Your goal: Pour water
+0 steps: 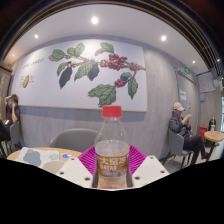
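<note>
The tool [112, 172] clamps the clear plastic red-capped water bottle [112, 150] upright at twelve o'clock; cap on, pouring not begun, no receiving vessel visible.

Clear bottle [112, 150] with red cap [112, 111], pale label band around the middle. Magenta pads [91, 157] with a dotted texture on white fingers [75, 171]. Light wood tabletop [40, 152] with a blue-grey patterned item [31, 157] on it. White mural panel [85, 72] painted with green leaves, brown branch, dark red berries. Grey wall [60, 118] below.
</note>
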Demonstrator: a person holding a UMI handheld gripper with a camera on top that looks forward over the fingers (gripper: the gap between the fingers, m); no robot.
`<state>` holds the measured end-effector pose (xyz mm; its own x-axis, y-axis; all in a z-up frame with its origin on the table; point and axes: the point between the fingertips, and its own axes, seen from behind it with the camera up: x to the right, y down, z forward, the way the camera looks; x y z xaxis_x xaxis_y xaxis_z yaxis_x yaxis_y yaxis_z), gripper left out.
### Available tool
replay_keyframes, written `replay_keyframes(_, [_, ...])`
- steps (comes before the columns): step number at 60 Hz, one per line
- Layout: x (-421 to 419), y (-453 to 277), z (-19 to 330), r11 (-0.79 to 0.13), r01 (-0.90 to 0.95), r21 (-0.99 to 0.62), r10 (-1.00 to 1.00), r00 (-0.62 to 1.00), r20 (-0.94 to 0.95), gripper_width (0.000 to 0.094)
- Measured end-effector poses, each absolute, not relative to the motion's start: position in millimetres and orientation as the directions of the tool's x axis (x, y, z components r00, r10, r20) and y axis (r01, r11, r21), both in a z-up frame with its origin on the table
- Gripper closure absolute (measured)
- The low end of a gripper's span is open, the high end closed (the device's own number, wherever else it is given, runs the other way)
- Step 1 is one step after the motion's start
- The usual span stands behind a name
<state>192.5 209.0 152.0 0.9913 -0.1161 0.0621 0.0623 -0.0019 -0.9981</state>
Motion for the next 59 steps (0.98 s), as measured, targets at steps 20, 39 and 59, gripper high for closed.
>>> replay_keyframes(20, [203, 212, 143, -0.071, 0.001, -0.997, -0.114, 0.993, 0.009, 0.0257])
replay_keyframes(39, [158, 112, 130, -0.16, -0.065, -0.985, -0.021, 0.998, -0.062, 0.0085])
replay_keyframes(59, [61, -21, 111, -0.194, -0.056, -0.979, 0.11, 0.991, -0.079, 0.0089])
